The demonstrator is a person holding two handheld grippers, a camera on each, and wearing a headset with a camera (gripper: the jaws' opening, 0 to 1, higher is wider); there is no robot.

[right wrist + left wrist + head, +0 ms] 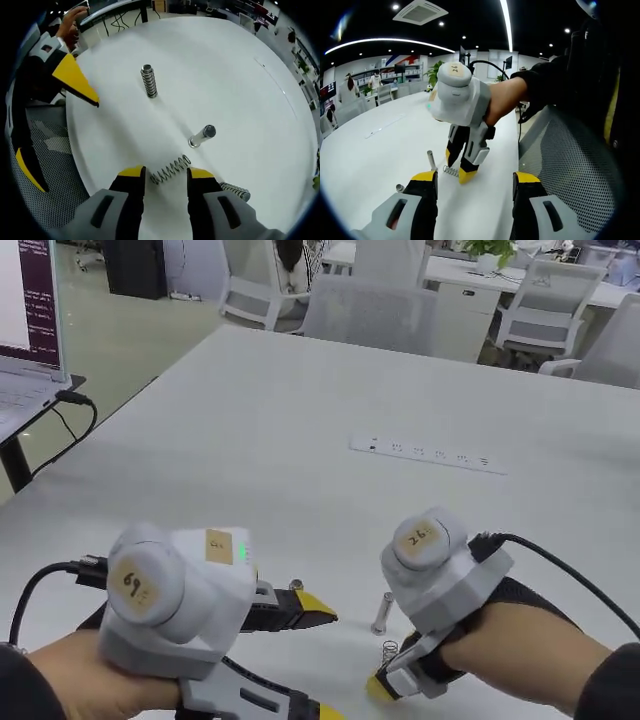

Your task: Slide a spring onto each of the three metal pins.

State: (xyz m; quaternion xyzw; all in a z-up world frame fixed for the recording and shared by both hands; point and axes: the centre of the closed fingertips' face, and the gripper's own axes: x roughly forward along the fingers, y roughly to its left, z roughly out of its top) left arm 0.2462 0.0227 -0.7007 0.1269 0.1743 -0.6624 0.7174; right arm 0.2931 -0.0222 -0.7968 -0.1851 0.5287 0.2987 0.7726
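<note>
A white counter (250, 440) is seen from above, with 2 hand-held grippers low in the head view. An open laptop (25, 330) sits at the upper left edge of that frame.

In the lower left, a hand holds the left hand-held gripper (320, 660). Its 2 yellow-tipped jaws stand wide apart with nothing between them.

Just right of its upper tip, 1 short pin (148, 81) stands upright on the counter. In the right gripper view, upper centre, this pin has a spring coiled around it.

Right of that, near the centre of the right gripper view, a bare pin (202, 135) stands with nothing on it.

Below the bare pin, at the bottom centre of that view, a loose spring (170, 170) lies at a slant on the counter. It sits between the yellow tips of the right hand-held gripper (166, 173). The jaws stand narrowly apart, with the spring's ends close to both tips. I cannot tell whether they pinch it.

At the lower right of that view, a second spring (235, 190) peeks out beside the right jaw. Whether it sits on a pin is unclear.

Further back, right of centre in the head view, a white power strip (428, 453) lies flat. Office chairs (370, 310) line the top of the frame.
</note>
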